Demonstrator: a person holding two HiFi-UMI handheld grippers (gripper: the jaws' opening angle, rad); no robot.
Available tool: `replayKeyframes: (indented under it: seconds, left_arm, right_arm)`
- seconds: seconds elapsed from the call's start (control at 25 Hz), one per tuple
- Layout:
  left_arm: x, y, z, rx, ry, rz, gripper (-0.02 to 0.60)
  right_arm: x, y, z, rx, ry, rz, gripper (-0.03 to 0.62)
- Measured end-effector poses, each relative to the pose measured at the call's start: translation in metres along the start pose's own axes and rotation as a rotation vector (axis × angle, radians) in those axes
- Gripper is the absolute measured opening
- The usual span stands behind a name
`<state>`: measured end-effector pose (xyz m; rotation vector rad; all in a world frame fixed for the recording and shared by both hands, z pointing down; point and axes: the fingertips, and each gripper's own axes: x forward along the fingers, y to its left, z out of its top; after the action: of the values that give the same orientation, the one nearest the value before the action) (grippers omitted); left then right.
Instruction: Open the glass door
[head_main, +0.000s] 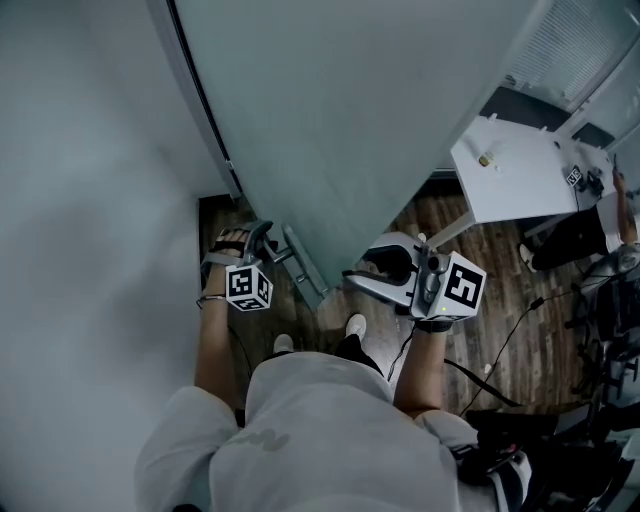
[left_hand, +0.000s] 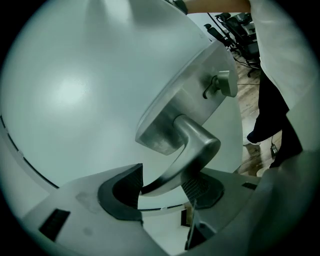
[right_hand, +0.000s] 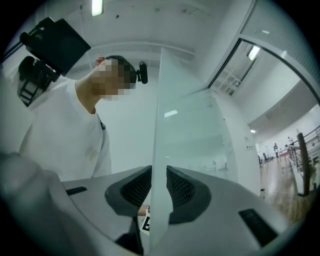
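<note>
While the left gripper (left_hand: 167, 182) stands wide with the door handle (left_hand: 196, 144) lying between its jaws, the right gripper (right_hand: 159, 186) is clamped on the free edge of the glass door (right_hand: 187, 125).

The head view is dim and cool, with a grey-blue cast. Its brightest patch is the white tabletop (head_main: 520, 175) at upper right, while the wooden floor (head_main: 500, 265) lies in shade. The frosted glass door (head_main: 350, 120) spreads light evenly, without hard glare. Both gripper views are round fisheye pictures with black corners and lines bowed toward the rim. In the left gripper view a broad soft glow sits on the glass at left, the metal handle (left_hand: 195, 145) carries a dull sheen, and the left tool (left_hand: 162, 192), close to the lens, is out of focus. In the right gripper view a ceiling light (right_hand: 96, 7) burns bright at the top edge.
</note>
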<state>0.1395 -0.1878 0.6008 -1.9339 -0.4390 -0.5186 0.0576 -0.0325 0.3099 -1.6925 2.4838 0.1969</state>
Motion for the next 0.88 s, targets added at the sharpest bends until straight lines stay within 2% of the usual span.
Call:
replayKeyframes:
  seconds: [0.12, 0.36, 0.48, 0.68, 0.88]
  left_arm:
    - [-0.015, -0.002, -0.01, 0.015, 0.032, 0.018, 0.209]
    - [-0.049, -0.017, -0.055, 0.077, 0.127, 0.049, 0.209]
    - [-0.073, -0.021, -0.075, 0.047, 0.173, 0.076, 0.209]
    - [-0.124, -0.022, -0.095, -0.217, 0.164, 0.155, 0.209]
    - [-0.179, -0.022, -0.13, -0.599, 0.111, 0.293, 0.209]
  right_arm:
    - [0.019, 0.014, 0.006, -0.035, -0.005, 0.067, 0.089]
    - [0.067, 0.049, -0.011, -0.066, 0.008, 0.18, 0.089]
    - [0.087, 0.065, -0.016, -0.08, 0.009, 0.232, 0.089]
    - [0.102, 0.082, -0.013, -0.093, -0.041, 0.334, 0.089]
    - [0.14, 0.092, -0.024, -0.114, -0.041, 0.483, 0.089]
